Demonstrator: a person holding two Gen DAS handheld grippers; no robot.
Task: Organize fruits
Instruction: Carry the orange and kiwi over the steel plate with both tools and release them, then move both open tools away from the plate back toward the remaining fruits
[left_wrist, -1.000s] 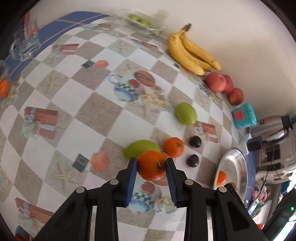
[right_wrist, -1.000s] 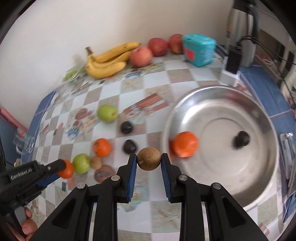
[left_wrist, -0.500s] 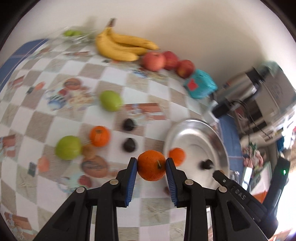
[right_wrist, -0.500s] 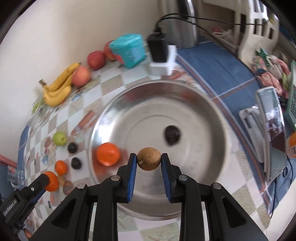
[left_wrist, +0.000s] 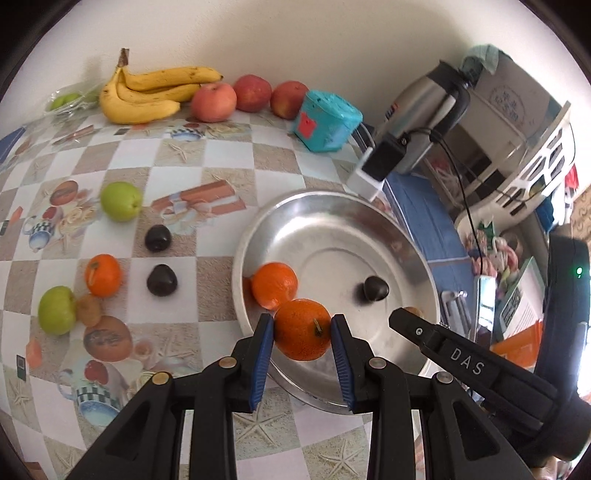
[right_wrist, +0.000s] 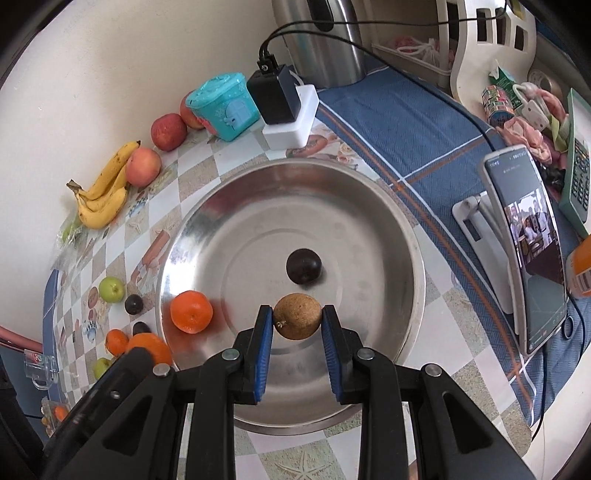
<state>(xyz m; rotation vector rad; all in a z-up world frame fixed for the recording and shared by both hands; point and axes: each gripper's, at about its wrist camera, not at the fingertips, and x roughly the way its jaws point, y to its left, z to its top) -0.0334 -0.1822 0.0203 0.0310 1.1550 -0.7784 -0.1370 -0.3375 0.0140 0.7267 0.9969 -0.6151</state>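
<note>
My left gripper (left_wrist: 302, 328) is shut on an orange (left_wrist: 303, 330) and holds it over the near left rim of a steel bowl (left_wrist: 388, 236). My right gripper (right_wrist: 297, 320) is shut on a brown round fruit (right_wrist: 297, 320) above the bowl's (right_wrist: 369, 206) near side. Inside the bowl lie another orange (right_wrist: 191, 311) and a dark plum (right_wrist: 303, 266). On the checked tablecloth to the left lie two green apples (left_wrist: 121, 201), a small orange (left_wrist: 103, 275), two dark plums (left_wrist: 158, 238) and a brown fruit (left_wrist: 88, 309).
Bananas (left_wrist: 147, 96) and red apples (left_wrist: 214, 101) line the back wall beside a teal box (left_wrist: 327, 122). A steel kettle (left_wrist: 424, 110) and a charger on a white block (right_wrist: 284, 107) stand behind the bowl. A phone on a stand (right_wrist: 524, 243) is at the right.
Both grippers have moved right with their fruits, from over the tablecloth to over the steel bowl. Both stayed shut.
</note>
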